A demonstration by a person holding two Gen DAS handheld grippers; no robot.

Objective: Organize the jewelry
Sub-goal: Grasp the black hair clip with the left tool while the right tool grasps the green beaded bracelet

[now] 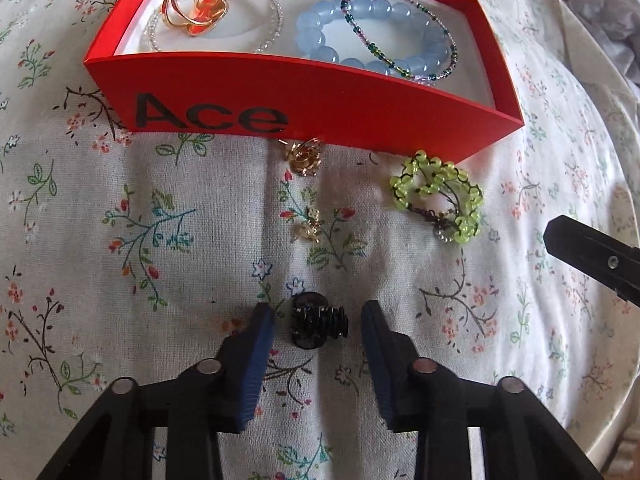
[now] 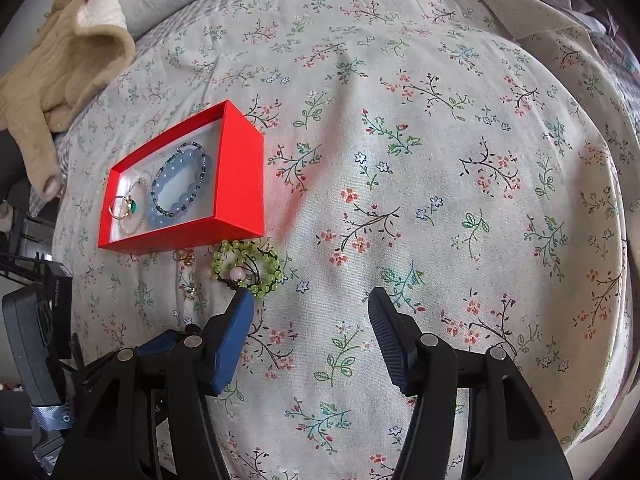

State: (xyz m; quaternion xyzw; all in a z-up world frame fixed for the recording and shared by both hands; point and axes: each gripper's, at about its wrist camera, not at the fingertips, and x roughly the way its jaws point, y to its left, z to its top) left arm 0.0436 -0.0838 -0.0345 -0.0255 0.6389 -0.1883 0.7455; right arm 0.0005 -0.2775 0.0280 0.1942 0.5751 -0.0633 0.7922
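on the floral-print cloth [image 1: 168, 240] spread over what looks like a bed, an open red cardboard box with a white lining [image 1: 304, 104] serves as the collecting place. it already holds a pale blue round-bead bracelet [image 1: 320, 46], a thin green-and-purple seed-bead bracelet [image 1: 440, 32], a clear small-bead bracelet [image 1: 272, 20] and a gold ring with an orange-lit stone [image 1: 196, 8]. the pieces not yet sorted lie loose in front of the box, probably so each can be picked in turn: a small gold flower-shaped piece [image 1: 305, 157] just beside the box wall, a tiny gold charm [image 1: 309, 227], a lime-green beaded bracelet on dark cord [image 1: 440, 196] and a small black claw hair clip [image 1: 319, 326].

the left hand-held gripper [image 1: 318, 324] points steeply down with the black clip between its blue pads; a gap shows on each side, so the pads bracket it without pressing, and nothing is gripped yet. the right hand-held gripper [image 2: 312, 312] hangs wide apart over bare cloth, empty, its left pad near the lime-green bracelet.
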